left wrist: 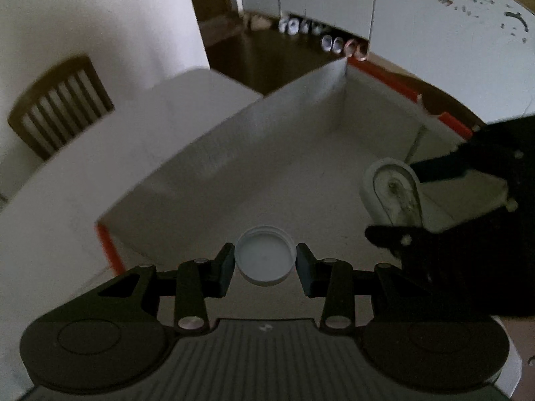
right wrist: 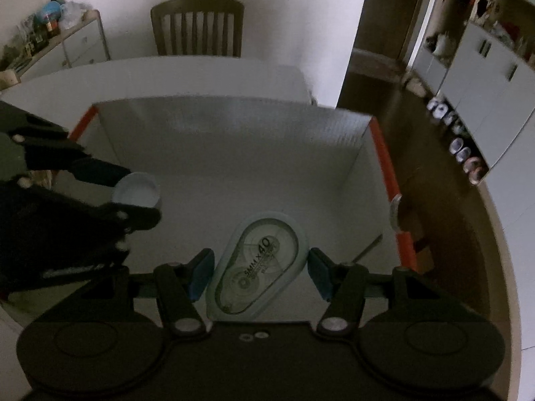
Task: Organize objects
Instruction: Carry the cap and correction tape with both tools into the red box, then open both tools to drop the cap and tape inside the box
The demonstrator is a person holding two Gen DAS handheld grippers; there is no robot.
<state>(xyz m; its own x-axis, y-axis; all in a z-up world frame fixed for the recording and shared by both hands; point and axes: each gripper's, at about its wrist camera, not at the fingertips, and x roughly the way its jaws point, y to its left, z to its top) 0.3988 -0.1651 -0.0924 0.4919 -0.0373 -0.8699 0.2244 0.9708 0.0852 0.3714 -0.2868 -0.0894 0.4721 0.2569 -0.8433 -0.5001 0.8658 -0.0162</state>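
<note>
A white round cap sits between the blue pads of my left gripper, which is shut on it above the open white box. In the right wrist view that same cap shows at the left, in the dark left gripper over the box's left side. My right gripper is shut on a pale green correction tape dispenser marked "5MM x 40", held over the box floor. From the left wrist view the dispenser appears at the right in the right gripper.
The box has orange-red outer edges and stands on a white table. A wooden chair is behind the table. Shoes line a dark floor by white cabinets at the right. A cluttered shelf stands far left.
</note>
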